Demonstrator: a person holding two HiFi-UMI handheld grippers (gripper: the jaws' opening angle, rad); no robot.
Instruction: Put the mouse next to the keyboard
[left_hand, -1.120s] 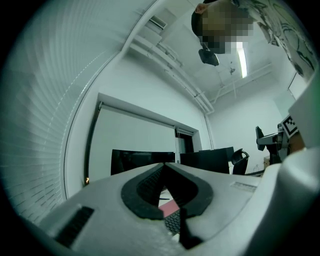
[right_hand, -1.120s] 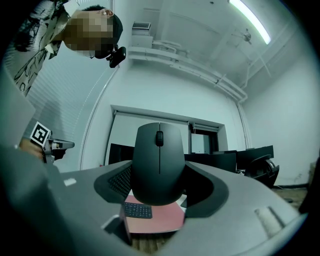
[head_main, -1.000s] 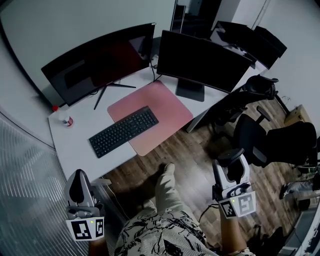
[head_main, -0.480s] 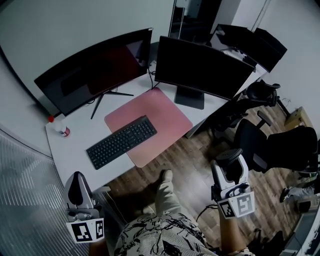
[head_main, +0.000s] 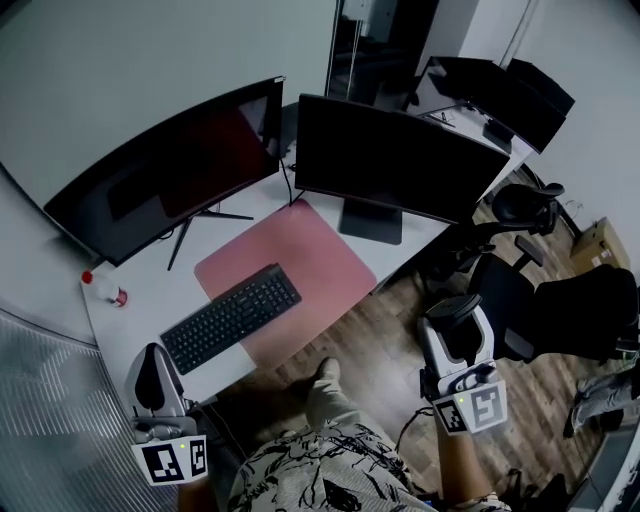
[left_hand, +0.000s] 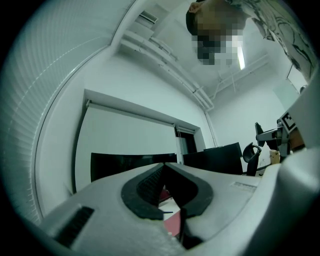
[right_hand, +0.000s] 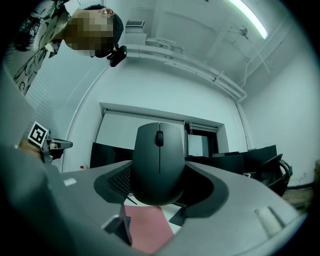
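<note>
The right hand-held gripper (head_main: 457, 338) pinches a dark mouse (right_hand: 159, 162) by its sides, wheel end pointing up and away from the camera. Through the gap under the mouse the pink desk mat (head_main: 300, 255) shows ahead. The left hand-held gripper (head_main: 152, 372) hangs low at the near left corner of the table (head_main: 135, 320), its pads pressed together at the tips with nothing between them.

The person stands back from the table. The mouse rides over the wooden floor (head_main: 390, 330), off the table and well apart from the keyboard (head_main: 231, 317), which lies aslant with its right end on the mat. Two dark monitors (head_main: 390, 160) stand behind the mat, a small bottle (head_main: 105, 290) sits at the far left edge, and an office chair (head_main: 530, 290) waits to the right.

The carry appears barely begun. The open stretch of mat just right of the keyboard looks the natural landing spot. Doing it well likely means bringing the right hand-held gripper forward and left over the table edge and tipping the mouse until its underside faces down. It should then be lowered until it rests flat on the mat, and only then should the jaws spread. Coming in from the near side should keep clear of the right monitor's stand and avoid nudging the keyboard.
</note>
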